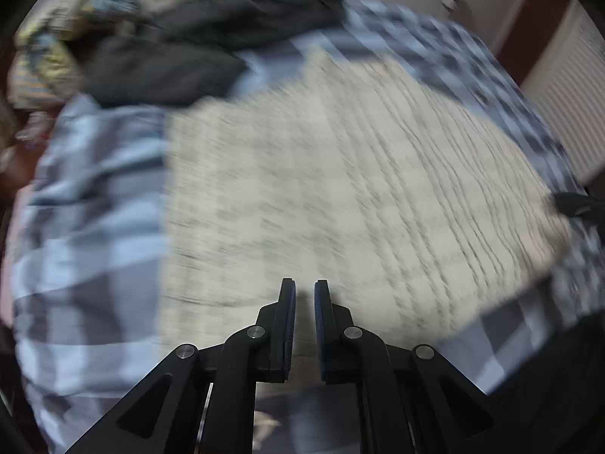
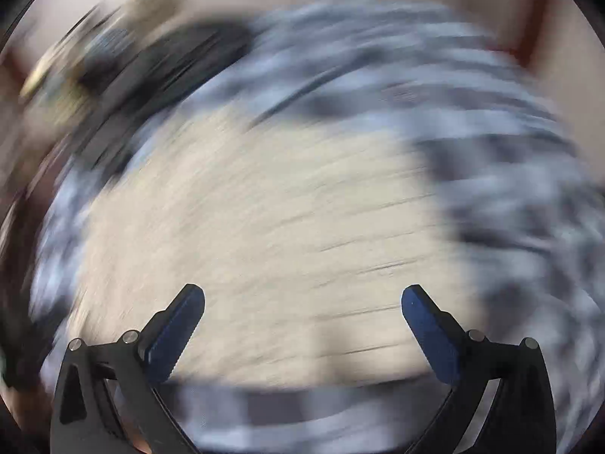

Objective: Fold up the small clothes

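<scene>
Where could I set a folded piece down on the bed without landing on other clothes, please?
Bare checked bedspread lies left of the cream knit, with a narrower strip on its right. The far left corner is crowded: dark garments and a patterned heap.

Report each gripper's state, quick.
Left gripper: shut, holding nothing, above the cream ribbed knit garment.
Right gripper: open, empty.

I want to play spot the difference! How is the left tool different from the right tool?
The left tool has its two fingers pulled almost together, but the right tool has them spread wide apart. The left tool's picture is only a bit blurry, while the right tool's is smeared all over. Same: both are black with blue pads, both hold nothing, and both point down at the cream knitted cloth on the checked blue sheet.
</scene>
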The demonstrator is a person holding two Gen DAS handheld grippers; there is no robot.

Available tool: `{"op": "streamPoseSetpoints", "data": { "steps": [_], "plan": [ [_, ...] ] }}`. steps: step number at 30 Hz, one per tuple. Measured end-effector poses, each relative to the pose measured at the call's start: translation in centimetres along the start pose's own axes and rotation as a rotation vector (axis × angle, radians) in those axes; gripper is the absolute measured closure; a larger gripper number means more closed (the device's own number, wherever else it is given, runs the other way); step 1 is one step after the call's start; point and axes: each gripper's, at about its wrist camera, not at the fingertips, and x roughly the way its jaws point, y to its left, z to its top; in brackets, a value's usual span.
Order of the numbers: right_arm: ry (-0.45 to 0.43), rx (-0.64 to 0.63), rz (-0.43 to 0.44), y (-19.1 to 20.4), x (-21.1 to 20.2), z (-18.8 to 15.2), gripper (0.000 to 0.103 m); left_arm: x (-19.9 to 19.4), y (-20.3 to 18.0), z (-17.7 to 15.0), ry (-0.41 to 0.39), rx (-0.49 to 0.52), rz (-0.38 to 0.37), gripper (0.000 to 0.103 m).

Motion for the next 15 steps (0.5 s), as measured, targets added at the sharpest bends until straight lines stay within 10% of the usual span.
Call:
{"op": "streamPoseSetpoints", "data": {
  "steps": [4, 7, 11, 15],
  "plan": [
    [0.298, -0.222, -0.123, 3.5, 7.7, -2.1, 0.001, 4.5, -0.4, -0.8, 0.066, 0.103, 0.195, 0.095],
    [0.420, -0.106, -0.175, -0.8, 10.6, -2.4, 0.001, 4.3, 1.9, -0.3, 0.046, 0.042, 0.235, 0.095],
    [0.391, 0.121, -0.311, -9.0, 9.1, -1.7, 0.001, 6.7, 8.3, -1.3, 0.202, -0.007, 0.773, 0.095],
    [0.308, 0.321, -0.438, -15.0, 6.1, -2.4, 0.001, 7.0, 14.3, -1.9, 0.296, -0.266, 0.654, 0.095]
  ]
}}
